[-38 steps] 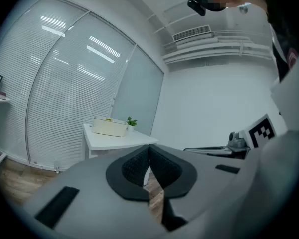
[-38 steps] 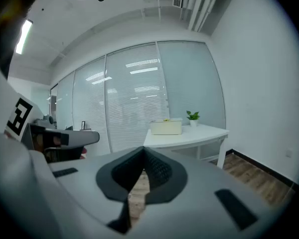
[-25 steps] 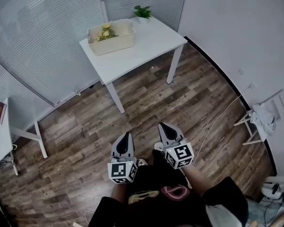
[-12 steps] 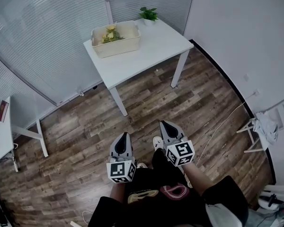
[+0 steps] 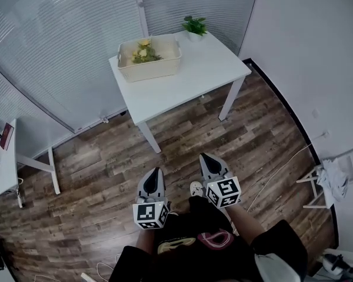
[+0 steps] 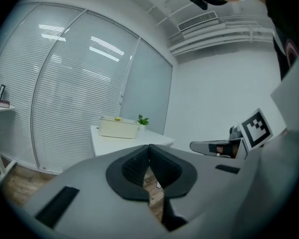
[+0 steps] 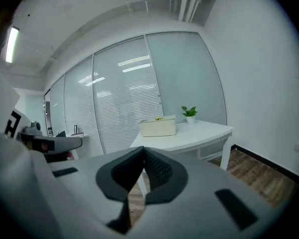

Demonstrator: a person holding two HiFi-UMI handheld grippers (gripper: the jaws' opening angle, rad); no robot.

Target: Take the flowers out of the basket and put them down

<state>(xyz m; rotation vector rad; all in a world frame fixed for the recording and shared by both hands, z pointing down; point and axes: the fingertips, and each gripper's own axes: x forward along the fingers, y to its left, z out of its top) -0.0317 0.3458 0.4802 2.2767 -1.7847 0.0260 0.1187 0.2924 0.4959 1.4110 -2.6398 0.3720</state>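
A cream basket (image 5: 150, 63) stands on the white table (image 5: 194, 81) across the room, with yellow flowers (image 5: 144, 51) lying inside it. The same basket (image 6: 118, 127) shows far off in the left gripper view, and the basket (image 7: 158, 126) also shows in the right gripper view. Both grippers hang close to the person's body, well short of the table. My left gripper (image 5: 155, 172) has its jaws together with nothing between them. My right gripper (image 5: 204, 157) is likewise shut and empty.
A small potted plant (image 5: 195, 26) stands at the table's far corner. Blinds cover the glass walls behind. A second white desk (image 5: 3, 169) is at the left edge. A white cable (image 5: 276, 166) runs over the wood floor toward a folding rack (image 5: 332, 178) at the right.
The table and basket have slid down and right in the head view and look slightly nearer. Both grippers stay shut and held low by the body.
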